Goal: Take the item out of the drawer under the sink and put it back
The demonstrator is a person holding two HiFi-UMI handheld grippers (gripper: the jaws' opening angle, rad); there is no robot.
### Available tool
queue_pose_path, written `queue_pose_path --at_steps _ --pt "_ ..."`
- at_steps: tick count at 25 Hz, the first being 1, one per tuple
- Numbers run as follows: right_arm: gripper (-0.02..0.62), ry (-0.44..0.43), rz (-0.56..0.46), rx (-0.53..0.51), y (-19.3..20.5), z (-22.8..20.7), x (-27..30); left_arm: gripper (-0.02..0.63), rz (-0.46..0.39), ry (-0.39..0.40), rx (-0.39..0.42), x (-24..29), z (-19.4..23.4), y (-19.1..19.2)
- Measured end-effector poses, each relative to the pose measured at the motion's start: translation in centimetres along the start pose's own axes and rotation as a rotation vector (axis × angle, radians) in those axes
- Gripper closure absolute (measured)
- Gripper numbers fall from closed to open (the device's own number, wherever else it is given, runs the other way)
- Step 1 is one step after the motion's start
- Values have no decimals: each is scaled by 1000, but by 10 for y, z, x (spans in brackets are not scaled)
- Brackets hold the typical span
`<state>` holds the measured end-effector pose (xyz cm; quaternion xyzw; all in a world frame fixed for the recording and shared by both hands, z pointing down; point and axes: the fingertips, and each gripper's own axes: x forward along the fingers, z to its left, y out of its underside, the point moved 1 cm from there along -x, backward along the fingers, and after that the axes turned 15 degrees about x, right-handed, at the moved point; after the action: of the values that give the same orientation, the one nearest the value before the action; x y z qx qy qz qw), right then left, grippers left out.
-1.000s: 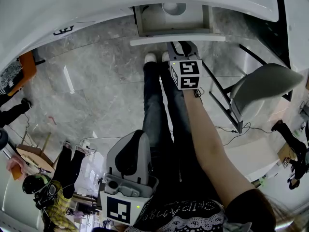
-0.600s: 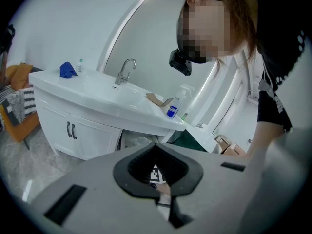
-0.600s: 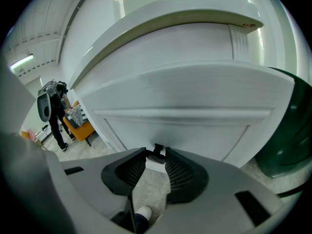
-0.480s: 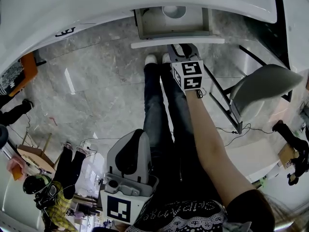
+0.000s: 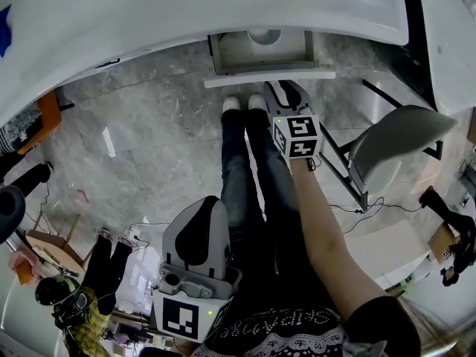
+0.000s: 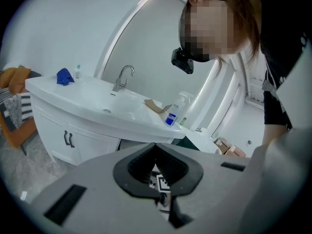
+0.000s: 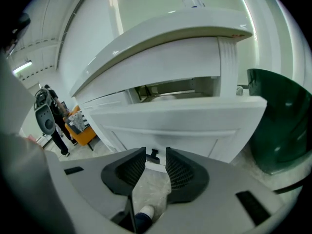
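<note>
Barely anything's changed, the right gripper [image 7: 156, 156] still sits at the open drawer [image 5: 268, 76] front, jaws narrowly apart and empty, left gripper [image 6: 156, 149] closed and idle, round white item [image 5: 264, 36] still inside, so nothing's out yet

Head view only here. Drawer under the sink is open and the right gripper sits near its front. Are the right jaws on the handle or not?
Observer: Not on it. The right gripper has its jaws apart, and the dark drawer handle shows in the gap beyond the tips, not gripped.
Operator: Left gripper?
Observer: The left gripper is shut, tips touching, nothing held.
Operator: What is it facing?
Observer: The sink top, with the faucet and a blue-labelled bottle near the counter's edge.
</note>
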<state>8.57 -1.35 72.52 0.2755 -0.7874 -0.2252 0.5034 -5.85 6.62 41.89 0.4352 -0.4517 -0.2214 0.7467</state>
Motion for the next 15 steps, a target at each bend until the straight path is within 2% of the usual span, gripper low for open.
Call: queue_pose_path --at_steps 6,9,15 --pt "467 -30 -32 -31 -21 4 -30 603 -26 15 3 2 3 -15" --pt "550 -25 -36 -48 -29 4 -47 603 -48 19 8 1 4 -27" --pt "577 -37 -65 -76 -54 14 -80 603 -92 31 43 -3 0 -55"
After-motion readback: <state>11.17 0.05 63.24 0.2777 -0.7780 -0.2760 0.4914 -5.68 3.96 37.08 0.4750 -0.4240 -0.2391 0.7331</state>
